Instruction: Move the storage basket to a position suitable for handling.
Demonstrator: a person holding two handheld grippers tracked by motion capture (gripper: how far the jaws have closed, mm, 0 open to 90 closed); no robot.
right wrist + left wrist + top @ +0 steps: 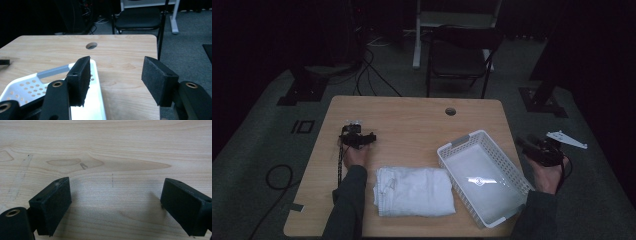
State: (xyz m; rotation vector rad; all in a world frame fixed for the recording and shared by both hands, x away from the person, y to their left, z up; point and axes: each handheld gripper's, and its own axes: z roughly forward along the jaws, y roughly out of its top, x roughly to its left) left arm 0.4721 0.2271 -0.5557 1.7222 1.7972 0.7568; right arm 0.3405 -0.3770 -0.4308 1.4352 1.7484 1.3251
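We see the left gripper (357, 138) resting low over the wooden table (412, 120), held by the person's left hand (355, 155), with the sleeve running back toward the near edge. In the left gripper view its 2 black jaws stand wide apart, with bare wood grain between them and nothing touching the pads (53, 206).

The folded white towel (414, 191) lies on the table just behind and to the inner side of the left gripper, beside the left forearm, and well apart from the jaws. Its folded edges face the left sleeve.

The white perforated basket (518, 176) sits between the towel and the right gripper (539, 150), its near corner touching or almost touching the towel; we cannot tell which. It lies at a slant on the table, with a grey handle strip at its far end, and its bottom is bare and shiny.

The right gripper is held by the right hand (547, 175) just past the table's right edge, beside the basket's long wall. In the right gripper view its 2 jaws stand apart with nothing between them; the left jaw overlaps the basket rim (96, 82) in the picture, and the table's round cable hole (91, 45) lies ahead. A dark chair (459, 55) stands beyond the far edge of the table.
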